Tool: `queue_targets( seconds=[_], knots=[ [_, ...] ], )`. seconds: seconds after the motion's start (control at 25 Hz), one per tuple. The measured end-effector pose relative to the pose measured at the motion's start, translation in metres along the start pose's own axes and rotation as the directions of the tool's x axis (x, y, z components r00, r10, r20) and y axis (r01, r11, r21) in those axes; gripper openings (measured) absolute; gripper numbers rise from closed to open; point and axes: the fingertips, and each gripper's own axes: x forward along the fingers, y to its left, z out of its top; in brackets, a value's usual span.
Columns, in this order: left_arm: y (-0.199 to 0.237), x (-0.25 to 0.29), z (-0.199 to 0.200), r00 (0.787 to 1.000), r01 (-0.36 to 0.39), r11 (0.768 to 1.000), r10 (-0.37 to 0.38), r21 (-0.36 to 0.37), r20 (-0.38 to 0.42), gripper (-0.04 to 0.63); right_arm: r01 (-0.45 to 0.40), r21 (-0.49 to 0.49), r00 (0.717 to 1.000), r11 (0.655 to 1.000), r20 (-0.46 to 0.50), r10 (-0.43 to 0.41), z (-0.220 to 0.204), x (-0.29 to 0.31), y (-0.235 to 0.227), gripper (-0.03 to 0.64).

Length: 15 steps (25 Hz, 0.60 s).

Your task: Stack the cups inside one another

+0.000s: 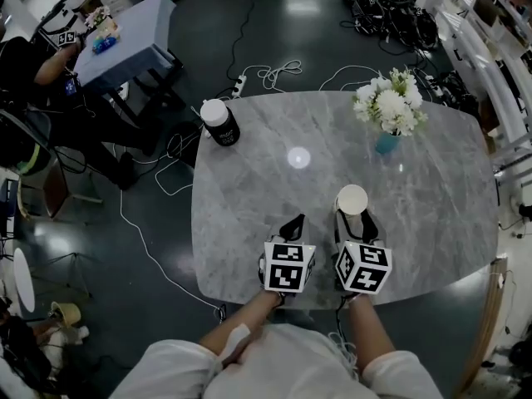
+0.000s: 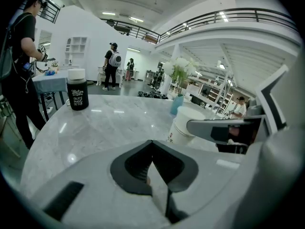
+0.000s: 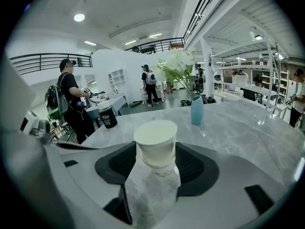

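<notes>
1. The right gripper (image 3: 156, 162) clasps nested white paper cups (image 3: 155, 144) near the front edge of the grey marble table (image 1: 249, 181).
2. The left gripper (image 2: 152, 149) waits beside them, jaws together and empty.
3. The cups look light, thin-walled and easily crushed, so a gentle mid-wall hold seems best.
</notes>
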Motion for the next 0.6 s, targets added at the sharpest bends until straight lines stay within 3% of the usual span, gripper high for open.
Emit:
queue_targets(
  seconds=[0.6],
  knots=[
    [-0.009,-0.010,-0.003,1.000,-0.003,1.000,0.003,0.010,0.010,-0.005,0.052,0.023,0.998,0.998,0.038,-0.053,0.006,-0.020,-0.012,0.229]
  ],
)
